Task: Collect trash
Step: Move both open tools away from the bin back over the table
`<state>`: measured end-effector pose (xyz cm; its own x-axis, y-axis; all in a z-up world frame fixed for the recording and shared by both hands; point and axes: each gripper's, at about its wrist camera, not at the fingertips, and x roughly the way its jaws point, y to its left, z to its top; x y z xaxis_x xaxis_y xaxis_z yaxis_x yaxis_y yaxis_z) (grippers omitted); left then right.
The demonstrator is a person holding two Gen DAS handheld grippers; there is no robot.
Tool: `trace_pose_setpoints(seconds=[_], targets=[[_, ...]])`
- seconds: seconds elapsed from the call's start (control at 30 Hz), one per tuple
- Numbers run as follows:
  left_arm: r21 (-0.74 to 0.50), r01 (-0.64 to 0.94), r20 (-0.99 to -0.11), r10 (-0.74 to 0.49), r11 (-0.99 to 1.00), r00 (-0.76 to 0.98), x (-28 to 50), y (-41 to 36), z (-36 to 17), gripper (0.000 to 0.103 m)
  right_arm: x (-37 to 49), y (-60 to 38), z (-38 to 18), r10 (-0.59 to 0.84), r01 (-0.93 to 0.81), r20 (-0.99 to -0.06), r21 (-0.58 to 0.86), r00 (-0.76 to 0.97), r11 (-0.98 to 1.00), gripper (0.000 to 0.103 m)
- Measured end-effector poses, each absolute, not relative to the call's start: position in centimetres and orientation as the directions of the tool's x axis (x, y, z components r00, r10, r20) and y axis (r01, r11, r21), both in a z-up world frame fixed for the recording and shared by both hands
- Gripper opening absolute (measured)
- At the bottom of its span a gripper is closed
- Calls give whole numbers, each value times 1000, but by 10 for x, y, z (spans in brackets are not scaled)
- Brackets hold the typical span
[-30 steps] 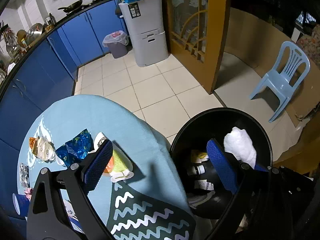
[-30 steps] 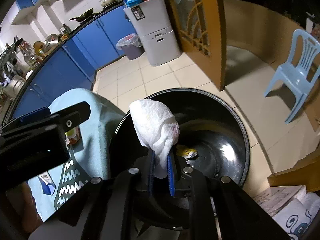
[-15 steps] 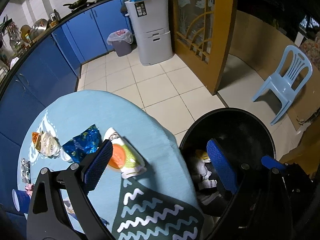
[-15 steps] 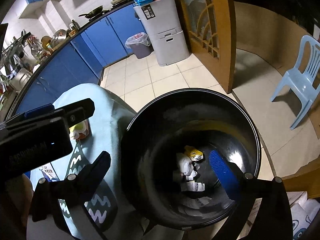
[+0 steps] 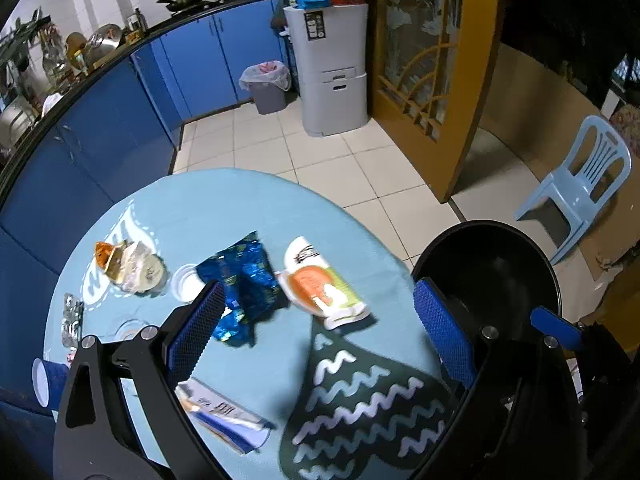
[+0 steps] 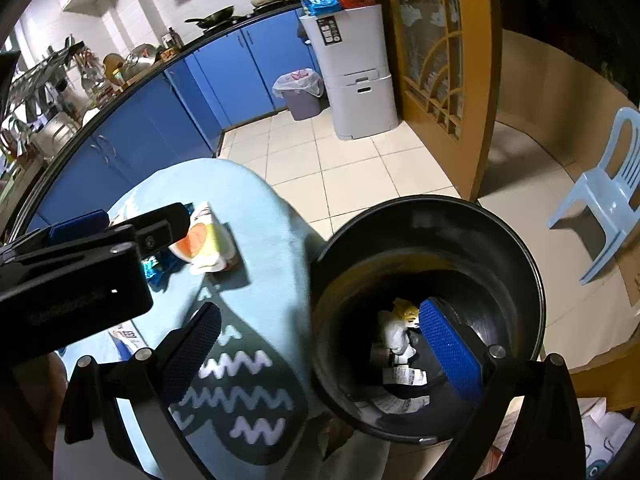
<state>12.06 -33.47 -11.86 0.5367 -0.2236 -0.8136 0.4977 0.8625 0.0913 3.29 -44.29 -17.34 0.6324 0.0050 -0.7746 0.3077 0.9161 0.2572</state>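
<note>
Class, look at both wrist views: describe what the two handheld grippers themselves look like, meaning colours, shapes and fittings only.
The left gripper and the right gripper look alike: black angular frames with triangular cut-outs, silver round bolts at the joints, and two flat fingers faced with blue textured pads. In the right wrist view, the left gripper's boxy black body carries faint lettering, too blurred to read. No cables or sleeves are visible.

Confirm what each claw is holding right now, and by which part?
Nothing held. The left claw is open over the table's wrappers; the right claw is open, straddling the black bin's rim, with no trash between its pads.
</note>
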Motion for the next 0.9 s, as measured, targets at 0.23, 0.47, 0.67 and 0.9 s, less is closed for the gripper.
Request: trace_pose_setpoints(seconds=[0.23, 0.47, 0.67, 0.9], targets=[[75, 464, -803, -223, 883, 553, 118, -301, -109, 94, 37, -413, -163, 9, 267, -772, 231, 636, 936, 97], [62, 414, -796, -205, 908, 569, 119, -254, -104, 94, 41, -376, -153, 18, 216, -768, 203, 640, 955, 97], [36, 368, -795, -196, 929, 574, 122, -213, -103, 94, 45, -342, -149, 25, 175, -774, 175, 633, 969, 97], [35, 315, -788, -167, 949, 593, 123, -165, -104, 94, 53, -305, -149, 36, 132, -783, 150, 620, 980, 97]])
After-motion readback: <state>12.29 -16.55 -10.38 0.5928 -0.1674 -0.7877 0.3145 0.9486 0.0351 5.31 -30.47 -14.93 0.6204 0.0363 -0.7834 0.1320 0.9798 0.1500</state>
